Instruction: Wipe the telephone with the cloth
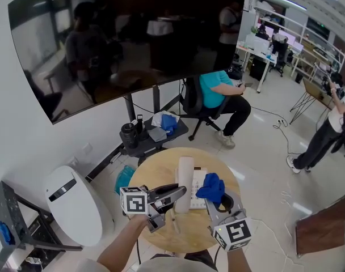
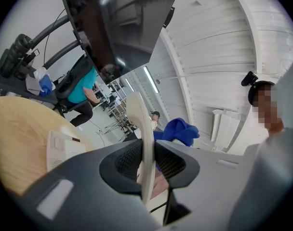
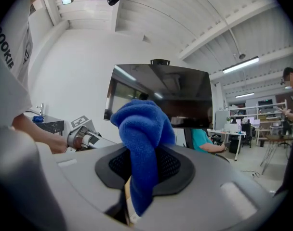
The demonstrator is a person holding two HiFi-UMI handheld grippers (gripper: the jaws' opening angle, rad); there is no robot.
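In the head view a white telephone base [image 1: 199, 181] lies on the round wooden table [image 1: 155, 177]. Its white handset [image 1: 185, 181] is lifted off and stands on end, with my left gripper [image 1: 180, 194] shut on it. The left gripper view shows the handset [image 2: 142, 143] pinched between the jaws of that gripper [image 2: 147, 166], and the base [image 2: 59, 149] lies to the left on the table. My right gripper [image 1: 218, 200] is shut on a bunched blue cloth [image 1: 211, 188], just right of the handset. The cloth [image 3: 142, 138] stands up from the jaws of the right gripper [image 3: 144, 171].
Behind the table a dark stand [image 1: 150, 137] carries a camera and cloths under a large dark screen [image 1: 127, 38]. A white rounded appliance [image 1: 73, 205] stands at the left. A seated person [image 1: 221, 98] is beyond the stand, and another person [image 1: 331, 129] stands at the right.
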